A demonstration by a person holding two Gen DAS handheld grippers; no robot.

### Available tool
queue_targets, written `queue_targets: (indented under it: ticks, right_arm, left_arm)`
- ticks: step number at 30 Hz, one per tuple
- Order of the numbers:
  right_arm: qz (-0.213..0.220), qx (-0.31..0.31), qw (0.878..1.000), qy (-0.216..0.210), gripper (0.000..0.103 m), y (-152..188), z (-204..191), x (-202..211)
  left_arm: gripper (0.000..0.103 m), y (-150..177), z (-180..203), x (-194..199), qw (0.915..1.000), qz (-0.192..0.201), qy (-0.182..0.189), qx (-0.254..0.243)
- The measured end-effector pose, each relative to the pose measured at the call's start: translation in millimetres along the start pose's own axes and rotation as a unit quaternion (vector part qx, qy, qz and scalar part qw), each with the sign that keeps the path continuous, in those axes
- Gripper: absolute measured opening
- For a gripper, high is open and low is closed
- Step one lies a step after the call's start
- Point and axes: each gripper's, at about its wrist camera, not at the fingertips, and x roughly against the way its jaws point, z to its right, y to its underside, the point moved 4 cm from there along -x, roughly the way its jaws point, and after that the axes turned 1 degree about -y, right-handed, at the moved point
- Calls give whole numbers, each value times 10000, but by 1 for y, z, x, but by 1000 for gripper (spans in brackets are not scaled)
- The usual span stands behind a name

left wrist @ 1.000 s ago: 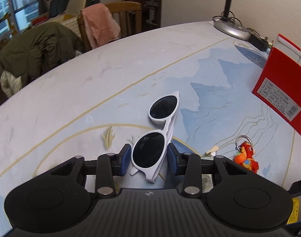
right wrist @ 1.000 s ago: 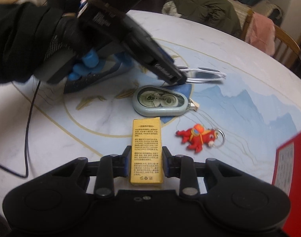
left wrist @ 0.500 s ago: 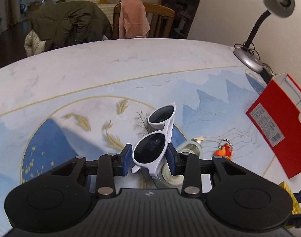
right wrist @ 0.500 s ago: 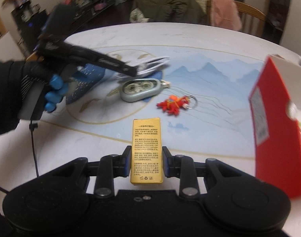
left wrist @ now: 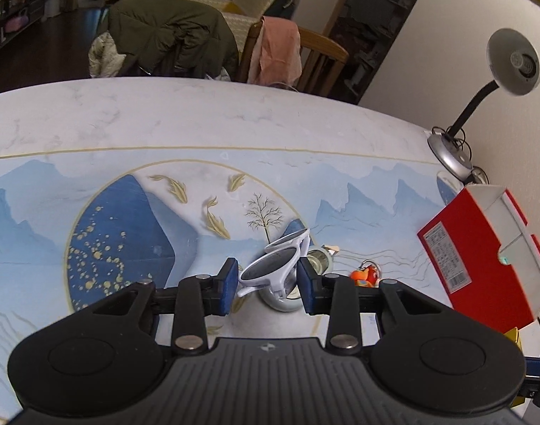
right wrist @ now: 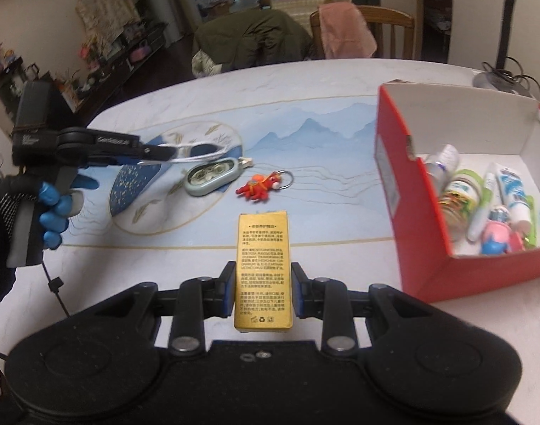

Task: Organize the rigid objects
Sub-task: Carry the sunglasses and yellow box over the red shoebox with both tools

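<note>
A: Left wrist view first: our left gripper [left wrist: 268, 285] has its blue pads closed in on the white sunglasses [left wrist: 278, 265], pinching them at one lens, with the second lens sticking out ahead. We hold them up off the table [left wrist: 199, 127].

B: And under them?

A: We see the grey oval case [left wrist: 282, 301] lying directly below, and the red crab keychain [left wrist: 364, 276] just to its right. The red box [left wrist: 482, 265] stands further right, near the desk lamp [left wrist: 482, 99].

B: From the right wrist view we have the right gripper [right wrist: 262, 288] closed on the gold carton [right wrist: 263, 269], pads pressing both long sides. The carton points forward, its printed face up, held above the table's [right wrist: 305, 81] near edge.

A: How does it sit relative to the box?

B: The red box [right wrist: 425, 212] is to our right and open on top, well apart from the carton. Inside we see a few tubes, a small jar and little toys.

A: And can we see our other hand from there?

B: Yes, the left gripper [right wrist: 156, 152] is at the left, gripped by a blue-gloved hand [right wrist: 54, 209], with the sunglasses [right wrist: 195, 150] hanging above the grey case [right wrist: 213, 175]. The keychain [right wrist: 261, 186] lies between the case and the carton.
</note>
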Motion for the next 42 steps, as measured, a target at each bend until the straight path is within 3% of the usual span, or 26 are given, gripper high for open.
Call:
queue_targets:
  ticks: [6, 17, 30, 38, 42]
  right_arm:
    - [127, -173, 9996, 183, 29, 0, 18, 18]
    - [493, -270, 9982, 198, 29, -13, 61, 52]
    - [776, -335, 9946, 603, 29, -36, 160, 73]
    - [900, -382, 9910, 915, 29, -51, 223, 73]
    - [921, -360, 9902, 990, 29, -60, 245, 70]
  left_arm:
    - [34, 4, 18, 26, 9999, 169, -13, 25]
    - [34, 15, 84, 54, 9991, 239, 321, -110]
    - [34, 10, 212, 66, 9927, 462, 934, -612]
    - [34, -11, 286, 66, 9863, 624, 1311, -783]
    - [34, -17, 323, 53, 9837, 593, 1306, -1084]
